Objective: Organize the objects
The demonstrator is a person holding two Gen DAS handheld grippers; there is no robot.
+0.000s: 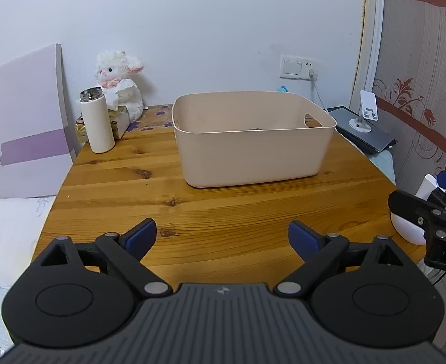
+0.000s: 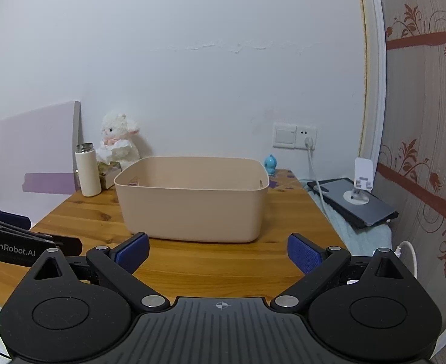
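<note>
Ahead of both spread, empty claws, left claw (image 1: 222, 239) and right claw (image 2: 218, 251), a beige bin (image 1: 253, 142) sits on the surface (image 1: 125, 188).

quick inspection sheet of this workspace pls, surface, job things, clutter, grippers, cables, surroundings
surface: wooden table, bare at the front.
job's things: beige bin mid-table; something small and dark inside, unclear.
clutter: white bottle, plush lamb, tissue box at back left; blue figurine behind bin.
grippers: left gripper and right gripper, jaws apart, holding nothing.
cables: white cable plugged into wall socket.
surroundings: tablet with phone stand to the right.
</note>
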